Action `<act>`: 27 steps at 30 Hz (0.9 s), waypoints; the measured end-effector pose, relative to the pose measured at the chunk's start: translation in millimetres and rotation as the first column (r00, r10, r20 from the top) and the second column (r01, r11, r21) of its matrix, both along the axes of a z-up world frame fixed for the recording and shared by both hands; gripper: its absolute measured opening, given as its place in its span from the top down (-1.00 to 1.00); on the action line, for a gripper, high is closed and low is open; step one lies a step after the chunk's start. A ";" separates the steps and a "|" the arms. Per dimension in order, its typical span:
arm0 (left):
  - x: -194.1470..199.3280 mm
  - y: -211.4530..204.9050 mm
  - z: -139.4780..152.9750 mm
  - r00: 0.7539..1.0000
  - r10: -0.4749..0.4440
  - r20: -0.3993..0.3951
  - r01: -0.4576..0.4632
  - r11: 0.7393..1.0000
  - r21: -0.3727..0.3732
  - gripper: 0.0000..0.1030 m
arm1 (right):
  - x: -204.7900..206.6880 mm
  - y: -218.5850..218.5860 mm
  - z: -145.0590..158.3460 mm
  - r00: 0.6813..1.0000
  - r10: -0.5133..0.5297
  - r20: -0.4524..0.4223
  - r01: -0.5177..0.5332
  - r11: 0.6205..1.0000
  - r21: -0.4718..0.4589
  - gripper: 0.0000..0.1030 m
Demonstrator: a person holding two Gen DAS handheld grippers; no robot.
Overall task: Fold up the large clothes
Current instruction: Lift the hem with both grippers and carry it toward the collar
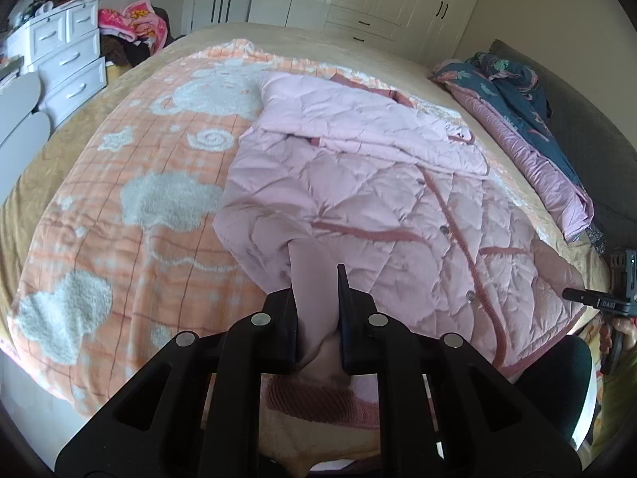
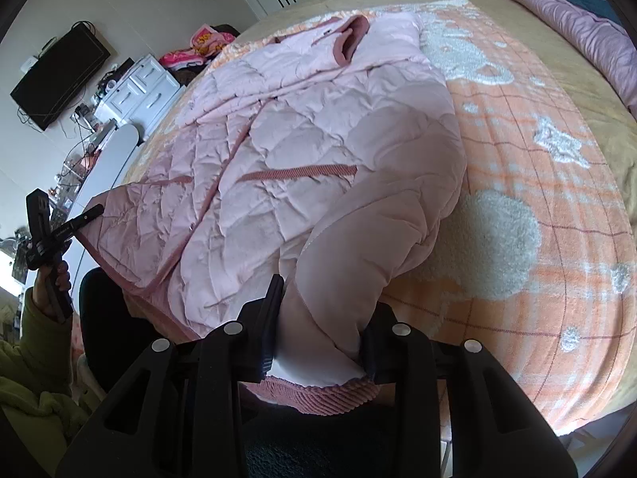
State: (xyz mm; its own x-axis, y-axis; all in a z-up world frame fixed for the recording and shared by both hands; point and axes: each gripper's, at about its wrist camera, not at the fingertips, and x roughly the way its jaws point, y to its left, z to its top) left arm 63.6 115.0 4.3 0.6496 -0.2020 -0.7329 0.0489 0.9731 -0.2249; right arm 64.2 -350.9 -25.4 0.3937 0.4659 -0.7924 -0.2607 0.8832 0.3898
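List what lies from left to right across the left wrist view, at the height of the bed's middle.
White plastic drawer unit → orange checked blanket with white fleecy figures → pink quilted coat → folded dark blue and pink quilt.

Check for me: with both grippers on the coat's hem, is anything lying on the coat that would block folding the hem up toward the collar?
Nothing visible does. The left gripper and right gripper each pinch the coat at its near hem. Its top holds only its own folded-in sleeves, up to the collar. The quilt lies off to the side.
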 end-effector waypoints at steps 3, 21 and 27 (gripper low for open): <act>3.2 -1.3 6.9 1.000 -0.002 0.015 0.002 1.000 -0.006 0.85 | -0.5 -1.4 10.3 0.999 -0.015 0.044 0.014 1.000 0.017 0.48; 29.3 11.9 53.9 0.993 0.021 0.117 -0.015 0.999 -0.052 0.85 | 29.7 0.6 97.5 0.962 -0.073 0.262 0.038 0.990 0.137 0.57; 41.1 13.2 72.6 0.987 0.022 0.157 -0.014 0.998 -0.053 0.85 | 41.6 -4.8 113.1 0.953 -0.109 0.284 0.061 0.983 0.173 0.57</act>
State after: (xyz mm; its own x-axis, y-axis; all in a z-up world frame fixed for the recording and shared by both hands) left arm 104.7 128.2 76.9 0.7601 -0.2240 -0.6100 0.0701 0.9615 -0.2658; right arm 105.8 -355.7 87.8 0.6394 0.5317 -0.5554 -0.3103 0.8394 0.4463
